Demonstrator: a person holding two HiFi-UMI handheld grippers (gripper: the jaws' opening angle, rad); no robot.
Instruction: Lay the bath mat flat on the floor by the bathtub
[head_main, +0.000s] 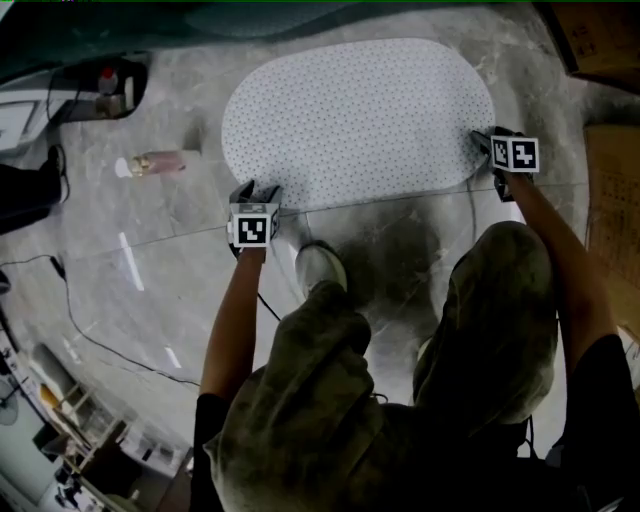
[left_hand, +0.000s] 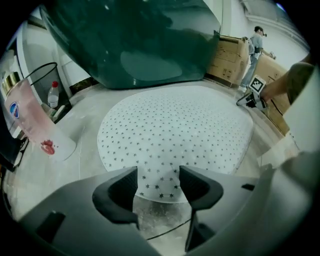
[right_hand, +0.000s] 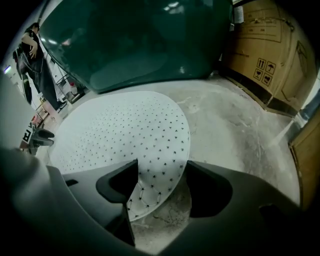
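The white oval bath mat (head_main: 360, 120) with small dark star holes lies flat on the grey stone floor, right in front of the dark green bathtub (head_main: 250, 15). My left gripper (head_main: 256, 190) is at the mat's near left edge. Its jaws stand open with the mat's rim (left_hand: 160, 187) lying flat between them, untouched. My right gripper (head_main: 492, 145) is at the mat's right end, also open. The mat's curved edge (right_hand: 150, 185) lies on the floor between those jaws. The tub (left_hand: 135, 40) fills the top of both gripper views.
A clear pinkish bottle (head_main: 155, 163) lies on the floor left of the mat. A wire rack with a bottle (head_main: 105, 85) stands beyond it. Cardboard boxes (head_main: 600, 40) line the right side. A thin cable (head_main: 100, 340) crosses the floor. The person's shoe (head_main: 320, 265) is just behind the mat.
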